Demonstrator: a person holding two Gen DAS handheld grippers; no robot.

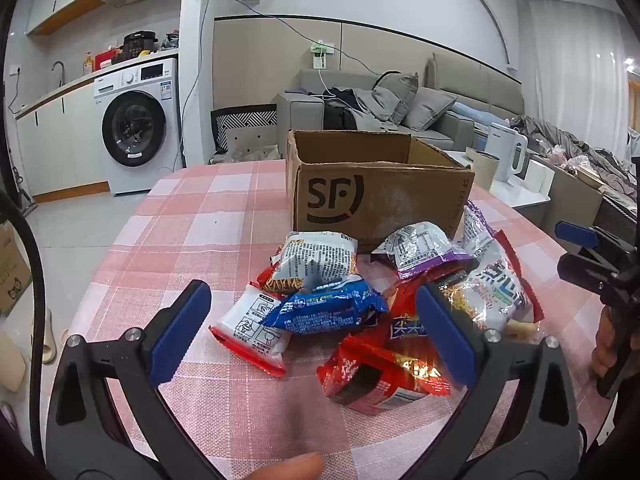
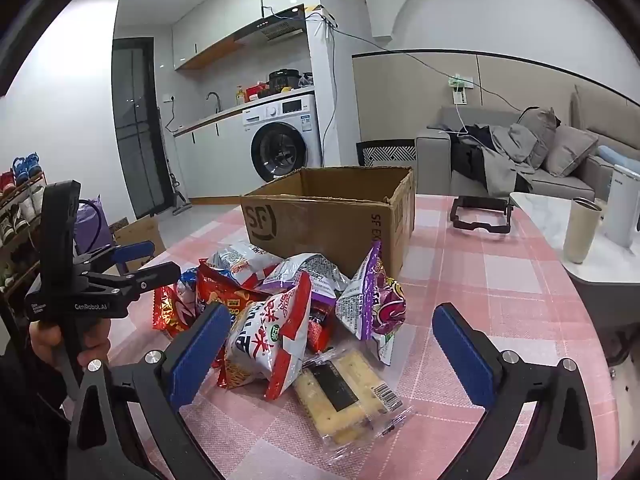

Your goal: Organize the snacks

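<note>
A pile of snack packets lies on the pink checked tablecloth (image 1: 224, 220) in front of an open brown cardboard box (image 1: 376, 200), also in the right wrist view (image 2: 328, 220). My left gripper (image 1: 312, 332) is open and empty, its fingers either side of a blue packet (image 1: 328, 310) and a red packet (image 1: 380, 376). My right gripper (image 2: 332, 348) is open and empty above a red-and-white packet (image 2: 268, 340) and a clear cracker pack (image 2: 344, 392). A purple packet (image 2: 372, 300) leans beside them. The box's inside is hidden.
A black frame (image 2: 480, 216) lies on the table right of the box. A side table (image 2: 560, 240) holds a beige tumbler (image 2: 580, 232) and a white kettle (image 2: 624, 208). A washing machine (image 1: 136, 124) and a grey sofa (image 1: 420, 108) stand behind.
</note>
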